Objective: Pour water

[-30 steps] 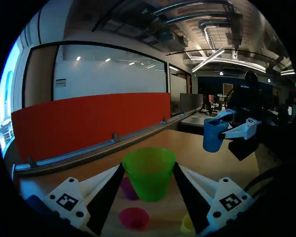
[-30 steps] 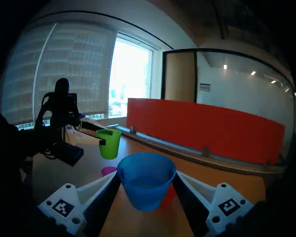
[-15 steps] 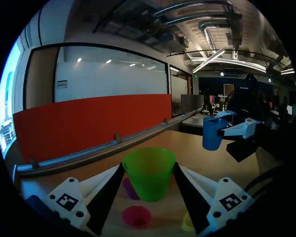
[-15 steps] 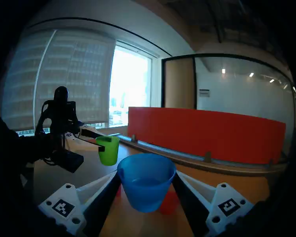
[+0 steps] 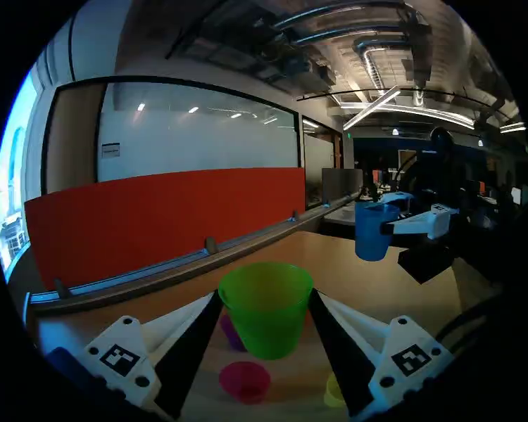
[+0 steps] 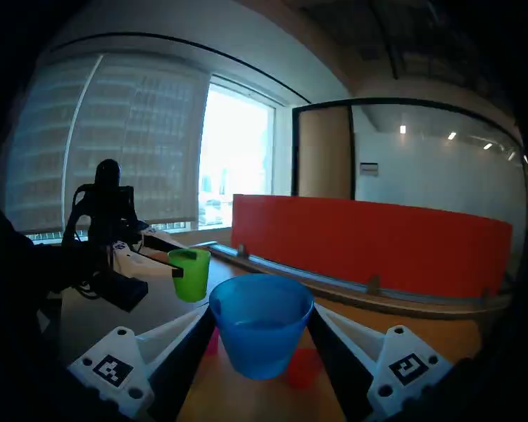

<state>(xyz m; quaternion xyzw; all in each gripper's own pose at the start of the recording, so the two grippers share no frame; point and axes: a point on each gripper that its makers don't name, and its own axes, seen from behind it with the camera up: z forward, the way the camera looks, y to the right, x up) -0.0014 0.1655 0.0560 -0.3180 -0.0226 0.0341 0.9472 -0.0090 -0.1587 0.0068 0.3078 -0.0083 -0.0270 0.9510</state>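
Left gripper (image 5: 265, 295): fingers clamped on translucent green plastic cup (image 5: 266, 316), upright, looks empty, 6 o'clock in left gripper view. Right gripper (image 6: 261, 311): fingers clamped on blue plastic cup (image 6: 261, 334), water inside, level. Over last second blue cup, 3 o'clock in left gripper view, edged up and inward toward green cup. No tilt yet. Judgement: approach phase, pour not begun. Small pink cup (image 5: 244, 381) on wooden table (image 5: 334, 264) below.

Green cup (image 5: 265, 309), blue cup (image 6: 261, 325) — red partition (image 5: 165, 211), pink cup (image 5: 244, 381).

Small cups (image 5: 244, 380) sit on table (image 5: 348, 264) below held cup (image 5: 266, 309).
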